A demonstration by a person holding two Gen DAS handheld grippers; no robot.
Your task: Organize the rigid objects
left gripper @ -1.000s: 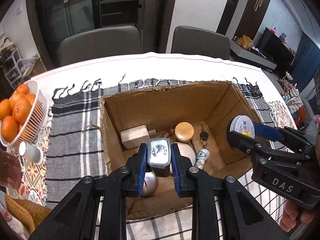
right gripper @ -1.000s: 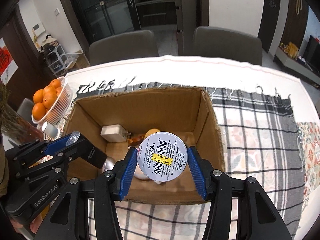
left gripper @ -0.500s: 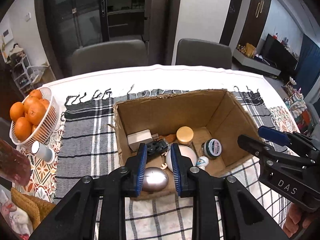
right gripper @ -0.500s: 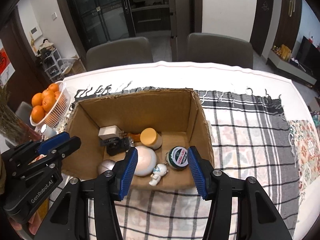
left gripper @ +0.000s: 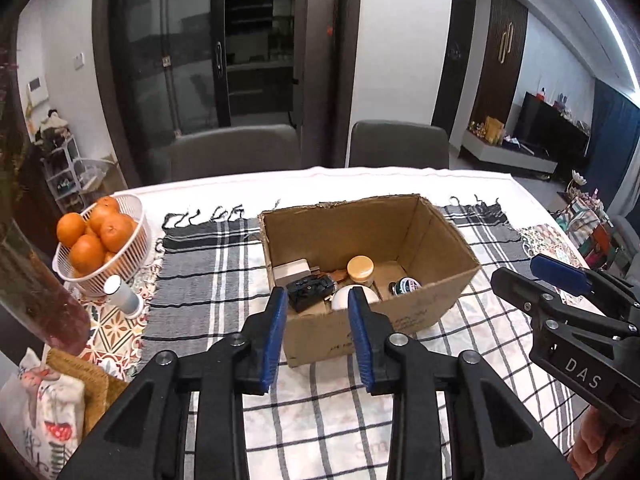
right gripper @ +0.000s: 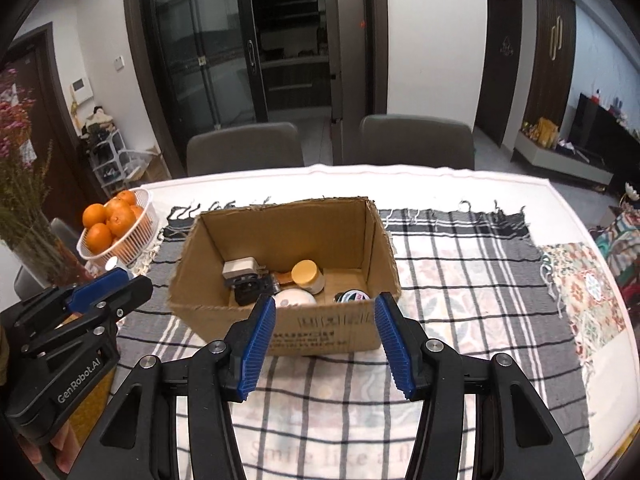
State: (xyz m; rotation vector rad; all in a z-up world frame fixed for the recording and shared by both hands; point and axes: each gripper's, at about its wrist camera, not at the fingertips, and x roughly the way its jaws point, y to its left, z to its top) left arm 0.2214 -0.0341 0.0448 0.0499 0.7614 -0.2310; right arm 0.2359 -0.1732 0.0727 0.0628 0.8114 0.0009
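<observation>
An open cardboard box (left gripper: 400,312) stands on a checked cloth. Inside lie a white adapter (left gripper: 291,272), a small black device (left gripper: 311,291), a tan-lidded jar (left gripper: 360,269), a white domed thing (left gripper: 340,298) and a round tin (left gripper: 405,285). My left gripper (left gripper: 317,308) hovers in front of the box's near wall, its jaws opening with nothing between them. My right gripper (right gripper: 325,312) hangs before the same box (right gripper: 332,328), open and empty. The tin (right gripper: 352,297) shows just over the near wall.
A white basket of oranges (left gripper: 100,240) and a small white cylinder (left gripper: 122,296) sit left of the box. A vase of dried flowers (right gripper: 24,216) stands at the far left. Two grey chairs (left gripper: 236,152) face the table's far edge. A printed pouch (left gripper: 48,400) lies near left.
The left gripper let the black device fall into the box and the right gripper released the round tin there. Both grippers then drew back and up, away from the box.
</observation>
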